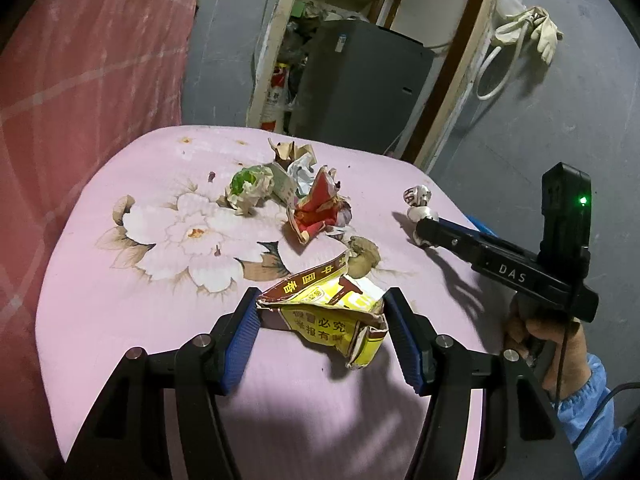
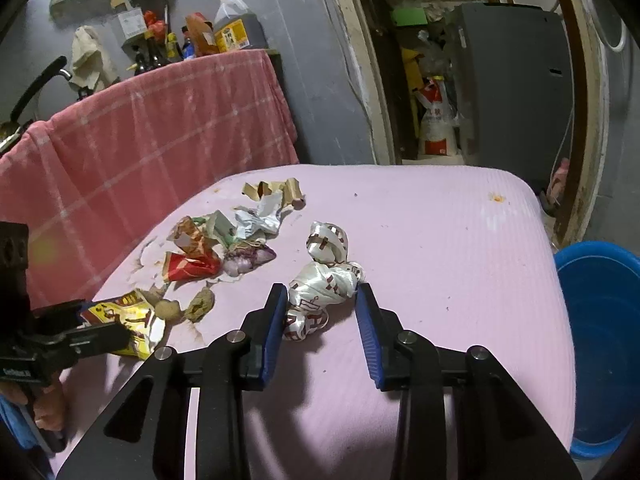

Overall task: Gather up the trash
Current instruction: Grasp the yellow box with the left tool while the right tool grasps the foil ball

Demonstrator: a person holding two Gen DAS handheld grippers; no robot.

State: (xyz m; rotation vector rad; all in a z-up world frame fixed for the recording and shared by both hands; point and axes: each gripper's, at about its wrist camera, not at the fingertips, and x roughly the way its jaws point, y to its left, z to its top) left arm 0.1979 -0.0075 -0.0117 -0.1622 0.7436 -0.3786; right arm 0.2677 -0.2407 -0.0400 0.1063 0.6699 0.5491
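Observation:
A crumpled yellow and red wrapper (image 1: 324, 312) lies on the pink flowered table cover (image 1: 140, 320), and my left gripper (image 1: 320, 308) is shut on it, one blue pad pressing each side. My right gripper (image 2: 322, 304) is shut on a crumpled white wrapper with brown print (image 2: 320, 288), both pads touching its sides. A second white wad (image 2: 328, 242) lies just beyond it. From the left wrist view my right gripper (image 1: 420, 228) shows at the right with the white wrapper (image 1: 420, 213) at its tip. From the right wrist view, the left gripper (image 2: 120, 332) holds the yellow wrapper (image 2: 124, 316).
A pile of crumpled trash (image 1: 304, 200) lies mid-table, with brown lumps (image 1: 362, 256) near the yellow wrapper. A blue bucket (image 2: 600, 340) stands below the table's right edge. A pink checked cloth (image 2: 140, 128) hangs on the left. Behind are a doorway and a grey cabinet (image 2: 516, 80).

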